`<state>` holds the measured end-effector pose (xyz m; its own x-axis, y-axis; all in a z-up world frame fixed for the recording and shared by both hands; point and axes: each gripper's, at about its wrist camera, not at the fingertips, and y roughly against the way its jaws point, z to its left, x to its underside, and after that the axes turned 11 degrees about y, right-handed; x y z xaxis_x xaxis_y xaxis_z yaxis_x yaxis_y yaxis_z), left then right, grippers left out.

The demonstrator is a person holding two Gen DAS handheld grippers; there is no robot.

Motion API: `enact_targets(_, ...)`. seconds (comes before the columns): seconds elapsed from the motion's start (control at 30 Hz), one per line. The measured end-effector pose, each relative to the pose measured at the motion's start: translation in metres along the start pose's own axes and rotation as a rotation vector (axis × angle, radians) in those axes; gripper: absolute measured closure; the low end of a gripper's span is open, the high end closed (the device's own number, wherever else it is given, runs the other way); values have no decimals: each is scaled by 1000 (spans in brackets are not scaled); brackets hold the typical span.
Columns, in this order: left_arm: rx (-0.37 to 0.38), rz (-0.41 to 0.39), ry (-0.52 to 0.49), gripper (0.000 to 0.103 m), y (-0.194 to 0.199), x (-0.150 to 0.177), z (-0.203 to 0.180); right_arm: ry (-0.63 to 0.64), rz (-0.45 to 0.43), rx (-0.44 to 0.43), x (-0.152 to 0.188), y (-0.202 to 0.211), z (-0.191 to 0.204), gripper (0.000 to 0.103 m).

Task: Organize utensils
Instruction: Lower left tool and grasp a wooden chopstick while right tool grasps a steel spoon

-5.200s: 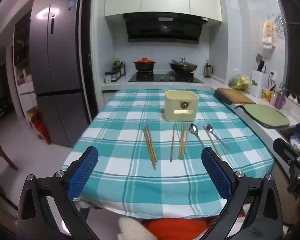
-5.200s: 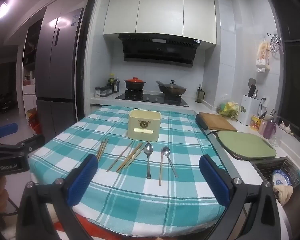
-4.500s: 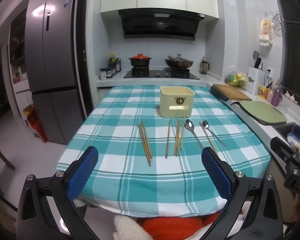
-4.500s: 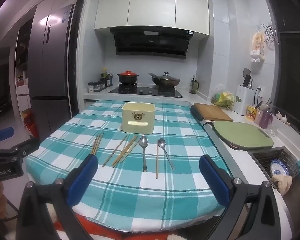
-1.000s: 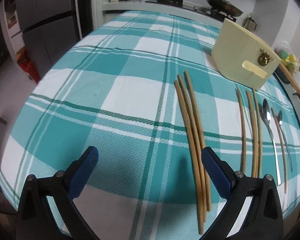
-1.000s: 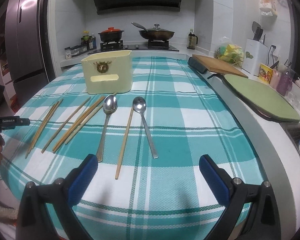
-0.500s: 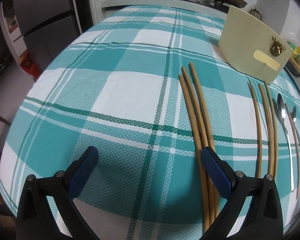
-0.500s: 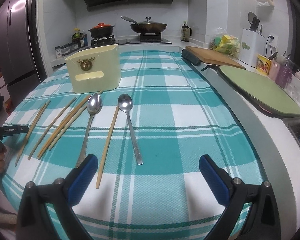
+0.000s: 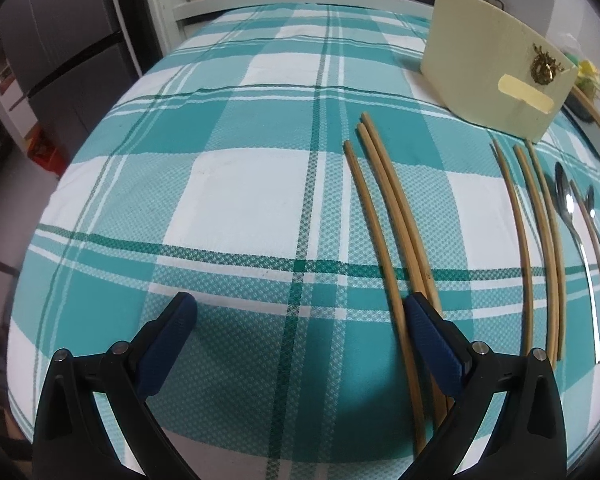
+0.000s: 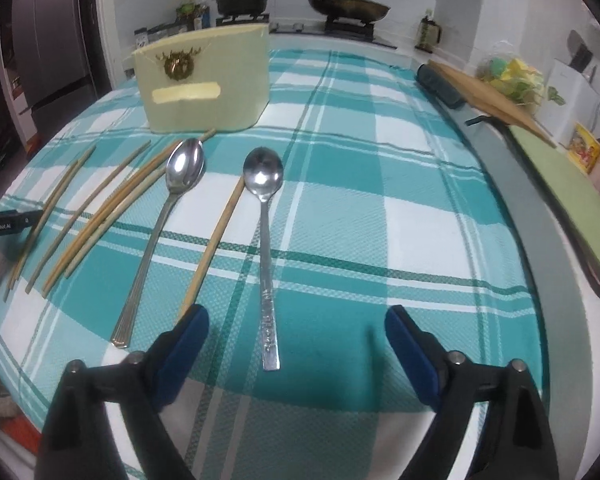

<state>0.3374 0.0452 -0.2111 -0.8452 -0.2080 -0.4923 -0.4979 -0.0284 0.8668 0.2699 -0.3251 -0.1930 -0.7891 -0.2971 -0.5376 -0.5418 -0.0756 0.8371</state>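
Nothing sorted yet, by our read: all utensils lie flat on the teal-and-white checked cloth counter (image 10: 380, 208), none in the cream rectangular plastic utensil holder (image 10: 204, 84) at the far side. We have the left tongs (image 9: 300, 316) spread wide and empty, low over the near ends of the three brown wooden chopsticks (image 9: 384, 216) (right pad beside them, contact unclear). Right tongs (image 10: 296, 320) also spread, empty, straddling the handle of the right steel spoon (image 10: 265, 224). Left steel spoon (image 10: 168, 216), single wooden chopstick (image 10: 216, 236) and more chopsticks remain.

chopsticks (image 9: 396, 216) left of spoons (image 10: 184, 172); holder (image 10: 204, 80) behind
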Motion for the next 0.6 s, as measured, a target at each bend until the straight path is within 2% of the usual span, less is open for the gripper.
enact_targets(0.07, 16, 20, -29, 0, -2, -4, 2, 25, 56, -33, -7, -21, 1, 40)
enact_targets(0.17, 25, 43, -52, 0, -7, -13, 2, 67, 51, -43, -22, -36, 2, 40)
enact_targets(0.37, 20, 51, -35, 1, -22, -38, 0, 81, 20, -72, -50, -56, 2, 40)
enact_targets(0.47, 32, 40, -49, 11, -26, -48, -7, 61, 12, -70, -62, -64, -1, 40)
enact_targets(0.6, 45, 49, -71, 32, -26, -56, -18, 50, 9, -59, -73, -72, 0, 40)
